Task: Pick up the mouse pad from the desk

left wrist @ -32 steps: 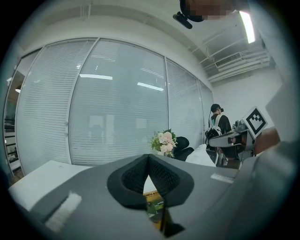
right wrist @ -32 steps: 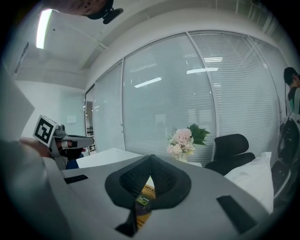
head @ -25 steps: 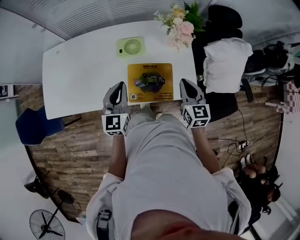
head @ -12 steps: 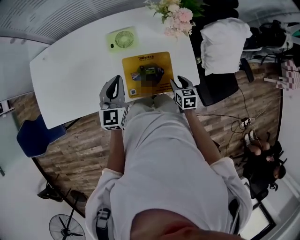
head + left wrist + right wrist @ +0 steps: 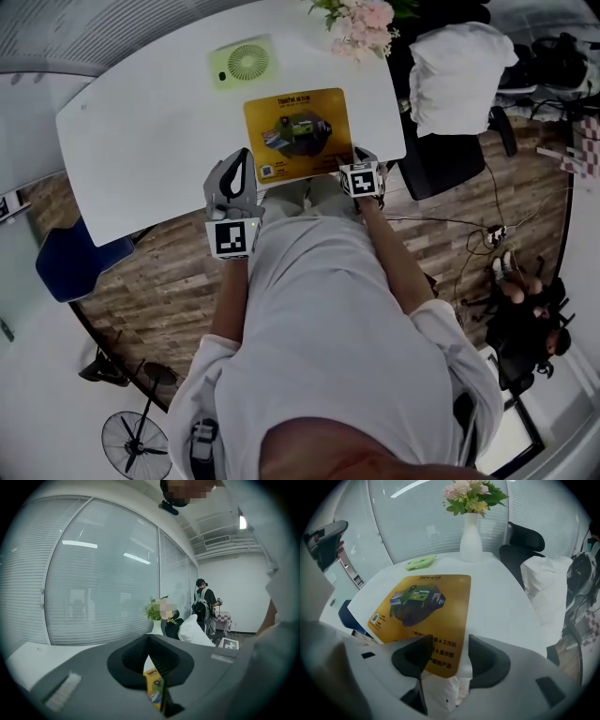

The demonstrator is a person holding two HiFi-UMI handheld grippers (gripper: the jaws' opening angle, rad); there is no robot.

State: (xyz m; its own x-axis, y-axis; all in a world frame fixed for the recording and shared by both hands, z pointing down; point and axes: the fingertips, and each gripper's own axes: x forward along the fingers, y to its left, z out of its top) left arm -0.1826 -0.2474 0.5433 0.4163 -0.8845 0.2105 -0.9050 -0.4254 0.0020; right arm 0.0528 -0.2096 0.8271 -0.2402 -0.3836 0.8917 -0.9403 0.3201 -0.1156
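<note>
Since the earlier frame, the right gripper (image 5: 357, 156) has dropped to the near edge of the tabletop (image 5: 141, 141).

Head view: the mouse pad (image 5: 295, 131) lies flat at the tabletop's near edge, with the left gripper (image 5: 244, 156) at its near left corner.

Left gripper view: jaws together, empty.

Right gripper view: jaws opening wide, with the pad's near right corner between them, ungripped.
</note>
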